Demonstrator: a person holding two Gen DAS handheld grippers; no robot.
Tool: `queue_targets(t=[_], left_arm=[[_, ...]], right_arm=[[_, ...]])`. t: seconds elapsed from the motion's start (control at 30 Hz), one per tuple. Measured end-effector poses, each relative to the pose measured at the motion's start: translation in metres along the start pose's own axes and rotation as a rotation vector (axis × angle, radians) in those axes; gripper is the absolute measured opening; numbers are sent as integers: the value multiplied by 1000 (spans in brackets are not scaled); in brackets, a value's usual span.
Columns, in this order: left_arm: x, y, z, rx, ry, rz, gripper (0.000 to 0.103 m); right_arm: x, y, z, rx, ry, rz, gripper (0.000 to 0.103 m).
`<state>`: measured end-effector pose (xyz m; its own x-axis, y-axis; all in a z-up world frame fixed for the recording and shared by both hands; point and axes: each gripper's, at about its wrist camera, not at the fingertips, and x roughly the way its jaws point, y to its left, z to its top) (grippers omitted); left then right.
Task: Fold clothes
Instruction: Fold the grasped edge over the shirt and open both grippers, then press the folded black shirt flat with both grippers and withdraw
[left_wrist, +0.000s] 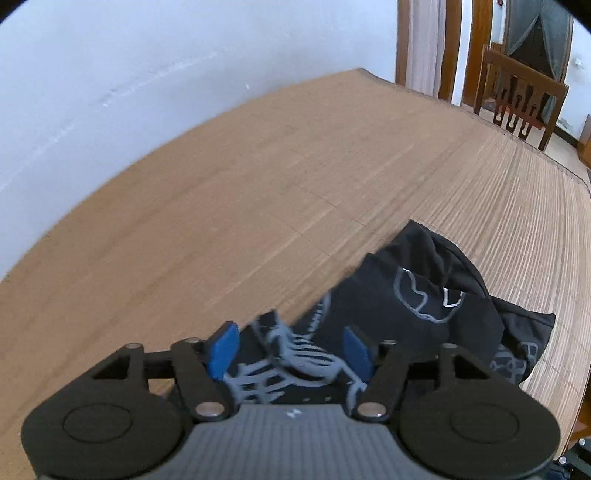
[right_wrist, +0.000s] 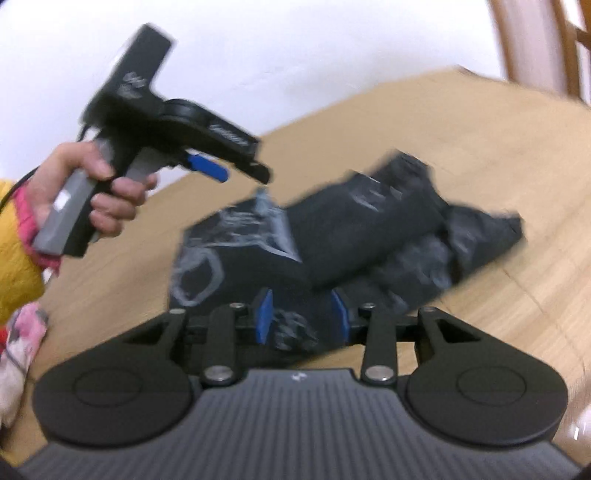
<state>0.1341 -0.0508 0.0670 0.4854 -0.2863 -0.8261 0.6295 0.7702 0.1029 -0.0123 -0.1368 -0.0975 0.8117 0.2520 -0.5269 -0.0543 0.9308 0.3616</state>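
A black garment (left_wrist: 417, 295) with grey-white printed drawings lies bunched and partly folded on the wooden slatted tabletop (left_wrist: 258, 177). My left gripper (left_wrist: 290, 350) hovers over its near end. The blue pads (left_wrist: 223, 350) stand wide apart, and the printed cloth shows between them without being pinched. In the right wrist view the garment (right_wrist: 369, 236) is blurred. My right gripper (right_wrist: 303, 317) is open over its near edge, with cloth seen between the pads but no squeeze. The left gripper (right_wrist: 229, 166) hangs above the garment's left end, held by a hand (right_wrist: 110, 192).
A white wall (left_wrist: 147, 74) runs along the table's far side. A wooden chair (left_wrist: 517, 99) and a doorway stand beyond the far right corner. A yellow sleeve (right_wrist: 14, 266) and a pink-and-white cloth (right_wrist: 18, 350) sit at the left edge.
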Motion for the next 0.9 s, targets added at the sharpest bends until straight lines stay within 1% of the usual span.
queue_targets(t=[0.07,0.13,0.23,0.27,0.37,0.4,0.43,0.53,0.57,0.63,0.7,0.77,0.8,0.83,0.9], left_arm=[[8,6,0,-14,26,-2,65],[23,7,0,-25,48,-16,64],[45,4,-3,-20,63,-76,63],[54,1,-4,-13,66,-96,64],[83,-8,-8,23,97,-108,68],[89,-11,-10,39,96,-106,69],[89,-10,-10,46,92,-109,71],[82,-5,-10,56,78,-122,69],[74,0,-9,56,66,-132,68],[57,12,-9,63,32,-155,68],[43,24,-9,67,2,-184,68],[34,33,-9,51,-14,-247,68],[31,35,-9,46,-20,-284,68],[28,37,-9,41,-27,-321,68],[32,36,-12,44,-27,-365,68]], right_arm=[[8,12,1,-48,7,44,38],[20,19,1,-62,26,59,38],[35,29,-8,-93,59,78,37],[39,32,-13,-102,73,69,37],[54,34,-28,-113,136,10,35],[55,34,-32,-118,122,-2,35],[53,36,-34,-125,113,-11,35],[50,42,-34,-147,129,-47,36],[48,42,-32,-132,135,-58,36],[43,42,-27,-83,132,-74,37],[36,46,-22,-61,94,-76,37],[35,54,-19,-70,63,-86,37],[38,59,-18,-78,62,-94,37],[42,63,-17,-83,70,-103,36],[47,68,-19,-82,86,-118,36]])
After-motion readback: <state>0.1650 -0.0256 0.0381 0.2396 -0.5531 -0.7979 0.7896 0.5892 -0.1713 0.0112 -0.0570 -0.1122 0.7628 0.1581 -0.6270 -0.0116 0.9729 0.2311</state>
